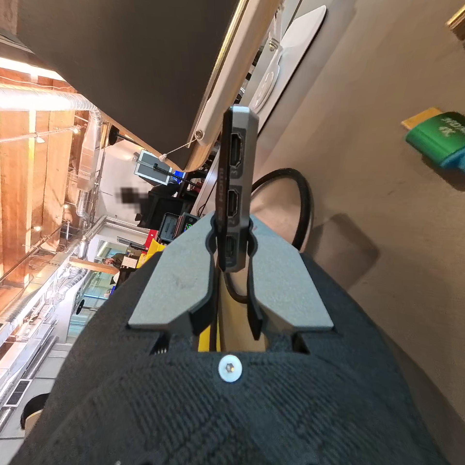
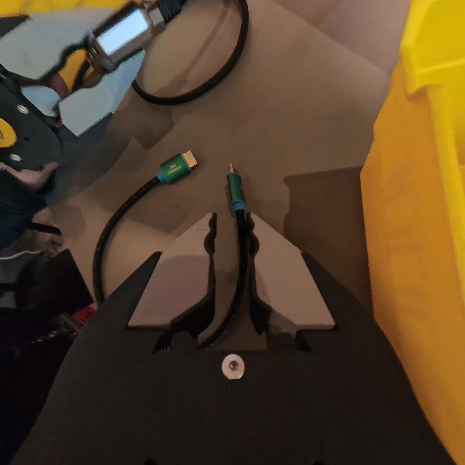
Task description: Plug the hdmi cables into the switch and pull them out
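My left gripper (image 1: 231,226) is shut on the dark grey HDMI switch (image 1: 237,156) and holds it on edge above the beige table (image 1: 352,125). Its three ports face the camera and are empty. The switch's black cable (image 1: 305,191) loops behind it. In the right wrist view the switch (image 2: 120,37) shows blurred at the top left. My right gripper (image 2: 231,219) is open just over the table. A black cable (image 2: 239,276) runs between its fingers and ends in a green HDMI plug (image 2: 235,186) just ahead. A second green plug (image 2: 178,166) lies to the left; it also shows in the left wrist view (image 1: 437,141).
A yellow bin (image 2: 415,226) stands close on the right of my right gripper. A dark panel with a light wooden rim (image 1: 125,75) hangs over the far table edge. A flat white object (image 1: 284,75) lies on the table beyond the switch. One gripper's finger ends stand about 20 centimeters off the other's.
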